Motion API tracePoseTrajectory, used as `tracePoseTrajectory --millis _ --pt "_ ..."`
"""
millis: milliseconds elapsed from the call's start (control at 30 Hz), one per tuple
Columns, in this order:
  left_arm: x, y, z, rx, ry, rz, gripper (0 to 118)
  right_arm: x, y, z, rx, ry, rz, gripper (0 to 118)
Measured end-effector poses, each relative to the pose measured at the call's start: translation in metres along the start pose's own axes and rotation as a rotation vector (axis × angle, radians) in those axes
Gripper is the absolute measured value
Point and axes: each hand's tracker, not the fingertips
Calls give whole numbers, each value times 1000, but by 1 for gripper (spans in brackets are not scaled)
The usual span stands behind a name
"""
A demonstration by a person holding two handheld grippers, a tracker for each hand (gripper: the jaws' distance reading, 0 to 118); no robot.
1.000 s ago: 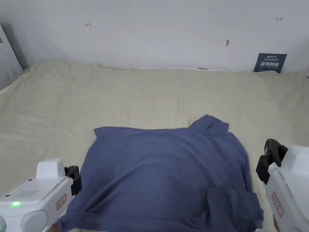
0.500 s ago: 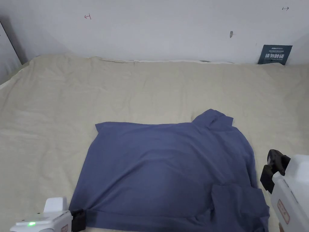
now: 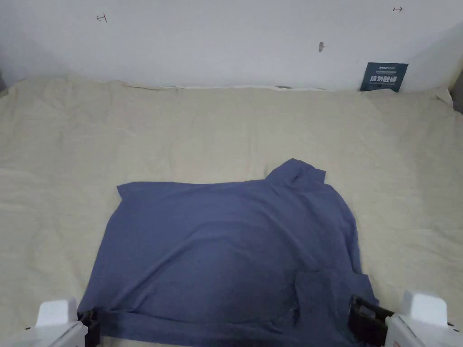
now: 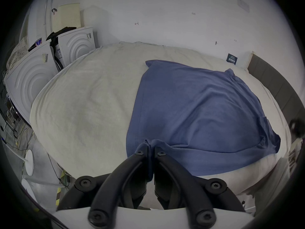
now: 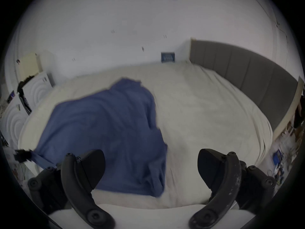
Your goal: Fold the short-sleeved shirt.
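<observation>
On the cream bed [image 3: 226,131], blue shirt [image 3: 226,244] spread flat. Left gripper [image 4: 150,151] clamped on its near left corner; right gripper [image 5: 151,168] wide apart over its near right corner.

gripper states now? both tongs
Left tongs: closed on the blue shirt, at its near corner.
Right tongs: open, holding nothing.

Blue shirt [image 3: 226,244] spread, slightly wrinkled, on bed.
</observation>
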Motion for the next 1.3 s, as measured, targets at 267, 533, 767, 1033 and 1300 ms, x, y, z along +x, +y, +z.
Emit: tracePoseTrajectory --millis 267,533,767,1033,1300 --pt "7 7 3 10 -1 -21 7 -12 -31 -34 -144 53 5 47" --pt "-6 10 -6 12 3 19 7 -12 -19 -19 -111 100 3 7" --pt "-10 43 -17 61 -7 62 7 -6 36 -11 59 114 14 8" --pt "4 99 -50 109 4 45 7 -14 100 -64 145 103 47 8" --pt "14 139 -136 -19 22 52 7 -55 126 -133 37 39 130 8"
